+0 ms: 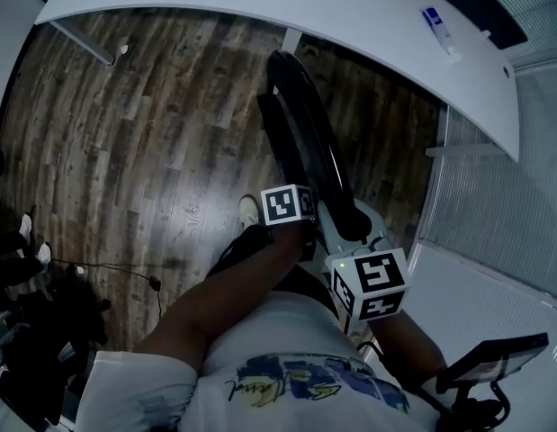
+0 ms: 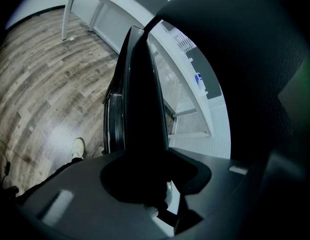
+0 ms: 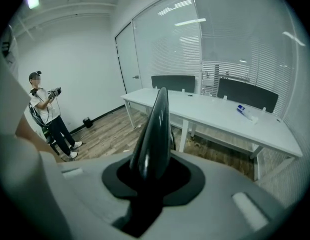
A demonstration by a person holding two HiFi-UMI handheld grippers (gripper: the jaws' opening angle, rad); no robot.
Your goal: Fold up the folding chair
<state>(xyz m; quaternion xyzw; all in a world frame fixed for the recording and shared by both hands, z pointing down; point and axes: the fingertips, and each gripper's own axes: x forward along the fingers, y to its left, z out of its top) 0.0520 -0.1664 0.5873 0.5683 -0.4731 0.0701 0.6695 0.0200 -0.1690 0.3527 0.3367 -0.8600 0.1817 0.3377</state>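
I see both tongs clamped on the chair [image 1: 305, 124], which is black and folded flat. The left gripper [image 2: 144, 184] has its jaws pressed on both sides of one thin edge. The right gripper [image 3: 149, 176] holds the chair in the same way, just beside the left one. The chair stretches away from me over the wooden floor [image 1: 125, 133], with its far end near the long edge of the white table [image 1: 350, 7]. Whether it touches the floor I cannot tell.
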